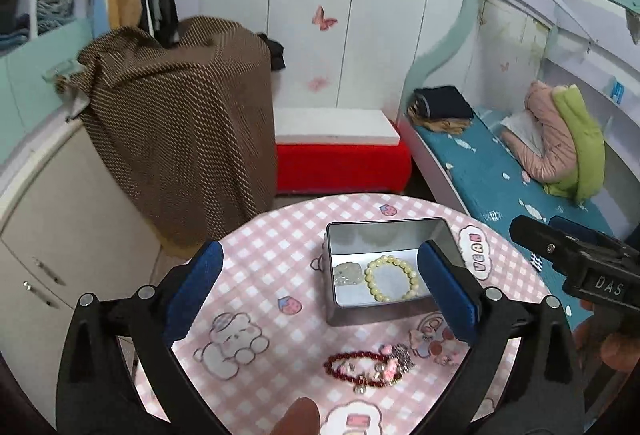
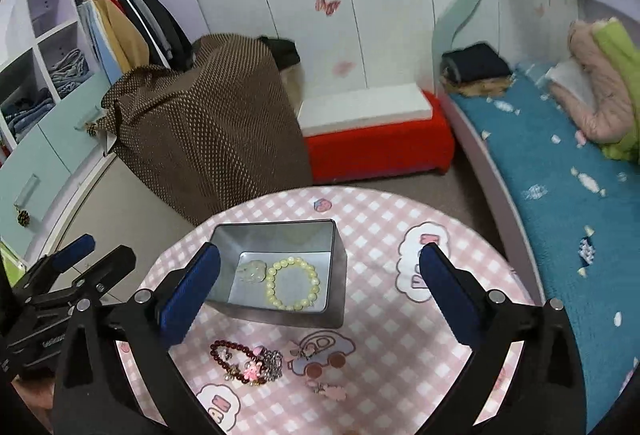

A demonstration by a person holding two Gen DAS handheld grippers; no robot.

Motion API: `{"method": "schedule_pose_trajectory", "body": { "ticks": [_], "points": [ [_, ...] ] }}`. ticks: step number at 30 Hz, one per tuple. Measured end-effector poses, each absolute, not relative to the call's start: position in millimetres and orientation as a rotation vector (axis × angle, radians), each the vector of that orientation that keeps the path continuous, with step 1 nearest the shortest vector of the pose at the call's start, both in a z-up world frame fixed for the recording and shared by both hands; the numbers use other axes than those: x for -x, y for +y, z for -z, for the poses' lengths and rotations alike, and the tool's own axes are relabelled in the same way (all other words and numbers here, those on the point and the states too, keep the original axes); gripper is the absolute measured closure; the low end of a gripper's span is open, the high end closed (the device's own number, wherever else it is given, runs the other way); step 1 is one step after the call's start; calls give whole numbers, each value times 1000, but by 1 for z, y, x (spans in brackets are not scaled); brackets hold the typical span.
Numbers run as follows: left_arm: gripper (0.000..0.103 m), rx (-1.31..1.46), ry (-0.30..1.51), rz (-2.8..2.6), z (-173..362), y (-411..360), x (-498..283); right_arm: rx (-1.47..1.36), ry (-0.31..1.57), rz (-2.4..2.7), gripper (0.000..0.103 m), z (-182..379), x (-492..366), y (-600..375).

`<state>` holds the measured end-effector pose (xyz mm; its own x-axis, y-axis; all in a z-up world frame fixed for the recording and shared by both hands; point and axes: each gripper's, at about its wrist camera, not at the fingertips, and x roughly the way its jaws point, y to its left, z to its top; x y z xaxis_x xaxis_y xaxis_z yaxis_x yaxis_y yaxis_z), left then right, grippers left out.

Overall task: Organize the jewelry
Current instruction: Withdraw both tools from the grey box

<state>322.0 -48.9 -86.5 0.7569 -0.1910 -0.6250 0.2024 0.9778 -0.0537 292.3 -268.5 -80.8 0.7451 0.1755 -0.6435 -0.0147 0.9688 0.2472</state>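
Note:
An open metal tin (image 1: 340,311) (image 2: 340,275) stands on a round table with a pink checked cloth (image 1: 264,259) (image 2: 376,315). Inside lie a pale yellow bead bracelet (image 1: 391,278) (image 2: 293,284) and a clear pale trinket (image 1: 349,273) (image 2: 252,270). In front of the tin lie a dark red bead bracelet with pink charms (image 1: 366,367) (image 2: 240,360) and small pink earrings (image 1: 430,341) (image 2: 320,387). My left gripper (image 1: 320,279) is open and empty above the table, before the tin. My right gripper (image 2: 320,275) is open and empty, also above the tin's near side.
A brown dotted cloth covers a box (image 1: 180,123) behind the table. A red bench with a white pad (image 1: 340,151) stands by the wardrobe. A bed with a blue sheet (image 2: 560,187) and folded clothes is at the right. White cabinets (image 1: 48,235) are at the left.

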Motion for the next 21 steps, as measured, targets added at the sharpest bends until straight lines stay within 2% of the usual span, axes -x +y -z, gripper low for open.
{"method": "schedule_pose_trajectory", "body": {
  "ticks": [11, 21],
  "points": [
    [5, -27, 554, 176, 44, -44, -236, -138, 593, -38, 7, 38, -211, -255],
    [5, -22, 537, 173, 41, -36, -188, -60, 594, 18, 7, 49, -164, -250]
  ]
}}
